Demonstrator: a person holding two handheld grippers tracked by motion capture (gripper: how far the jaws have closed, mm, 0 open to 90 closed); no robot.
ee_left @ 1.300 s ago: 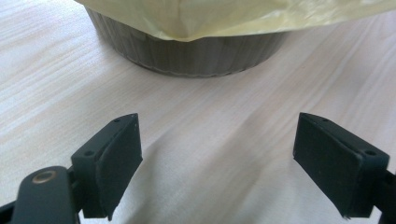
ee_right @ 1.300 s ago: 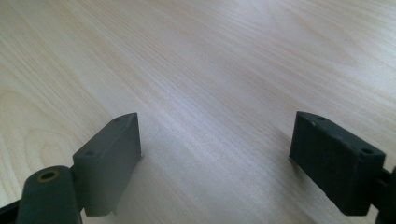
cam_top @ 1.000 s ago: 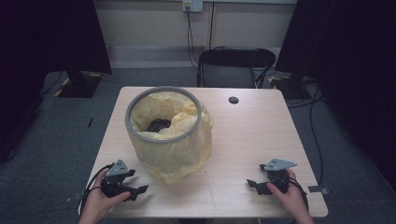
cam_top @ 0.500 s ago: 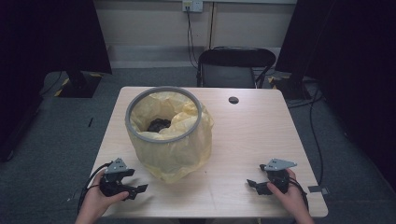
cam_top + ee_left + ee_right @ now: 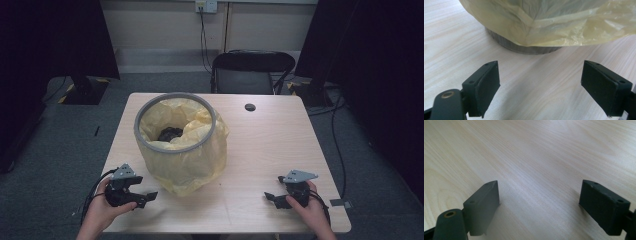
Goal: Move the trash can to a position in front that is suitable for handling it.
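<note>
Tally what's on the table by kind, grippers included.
Bin with yellow bag liner: 1
Dark clump inside the bag: 1
Round black cable port in the tabletop: 1
Hand-held grippers: 2, left gripper and right gripper, both with fingers apart and holding nothing
Total: 5

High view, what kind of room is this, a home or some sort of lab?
Probably a lab or recording room, not a home. A plain wooden table stands on grey carpet between dark curtains, with a black chair behind it and a wall socket feeding a cable. A bin with a yellow bag sits on the table.
</note>
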